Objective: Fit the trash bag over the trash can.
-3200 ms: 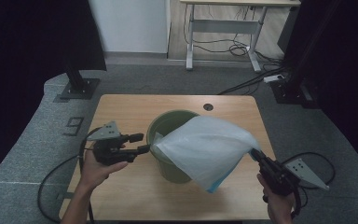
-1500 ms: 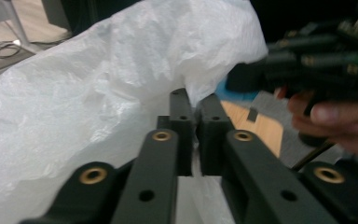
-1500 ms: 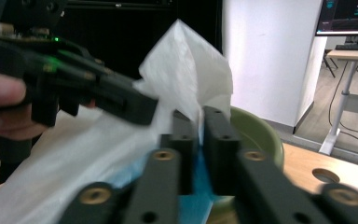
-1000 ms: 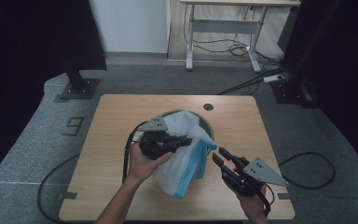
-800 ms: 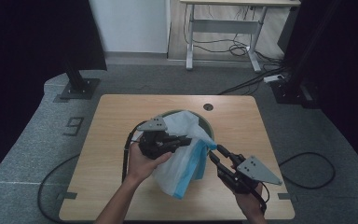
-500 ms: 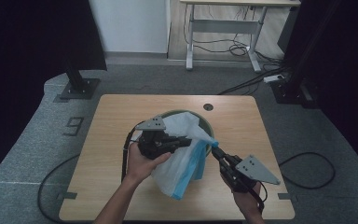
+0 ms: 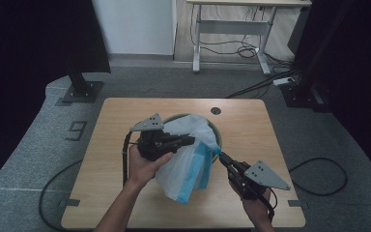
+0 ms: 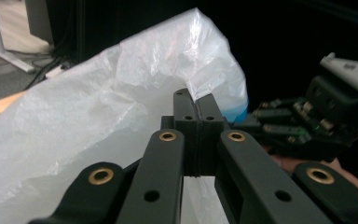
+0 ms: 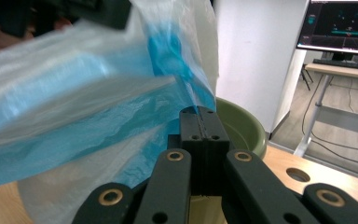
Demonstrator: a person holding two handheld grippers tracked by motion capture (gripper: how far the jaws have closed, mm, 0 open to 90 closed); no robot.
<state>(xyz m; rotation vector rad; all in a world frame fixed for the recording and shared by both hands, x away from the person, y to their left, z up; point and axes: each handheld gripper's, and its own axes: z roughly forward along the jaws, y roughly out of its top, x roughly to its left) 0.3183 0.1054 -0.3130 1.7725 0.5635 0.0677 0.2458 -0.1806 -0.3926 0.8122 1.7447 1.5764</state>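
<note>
Gripping a thin plastic bag [image 7: 189, 159] over the green bin [image 7: 217, 136] near the table's [image 7: 111, 145] middle, the left gripper [image 7: 189, 140] is pinching the bag's white film with jaws fully closed, while the right gripper [image 7: 221, 155] is clamping its blue-tinted edge toward the table's right edge. Light, limp and slippery, the bag is looking prone to tearing; the doubled rim is probably offering the surest hold.

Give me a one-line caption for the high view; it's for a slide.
Both grippers, left and right, pinch a plastic bag over a green bin.
</note>
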